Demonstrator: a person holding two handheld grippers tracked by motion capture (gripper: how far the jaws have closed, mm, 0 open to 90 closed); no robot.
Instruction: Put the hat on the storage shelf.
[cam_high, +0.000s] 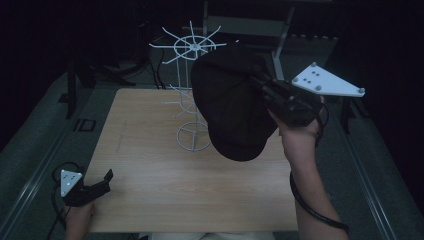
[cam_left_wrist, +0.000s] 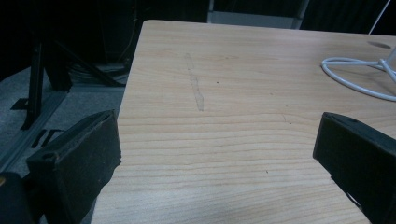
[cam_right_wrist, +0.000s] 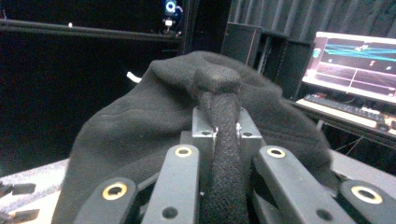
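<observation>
The soft black cap (cam_high: 232, 102) hides much of the white wire rack (cam_high: 192, 90) at twelve o'clock. The right tool (cam_high: 260, 82) pinches its felt-like fabric above the wooden tabletop (cam_high: 150, 165). The left tool (cam_high: 107, 179), at seven o'clock, gapes wide.

A black cap (cam_high: 232, 102) of soft, fleece-like fabric hangs in the air above the wooden table (cam_high: 150, 190), pinched at its edge between the closed jaws of the right gripper (cam_high: 260, 80) — the crown bulges toward 10 o'clock, the brim droops toward 6 o'clock. In the right gripper view the cap (cam_right_wrist: 140, 121) mounds up beyond the jaws, a fold squeezed between them. Just behind it, at 11 o'clock, stands a white wire rack (cam_high: 192, 90) — upright, its spoked top level, its ring base on the table.
</observation>
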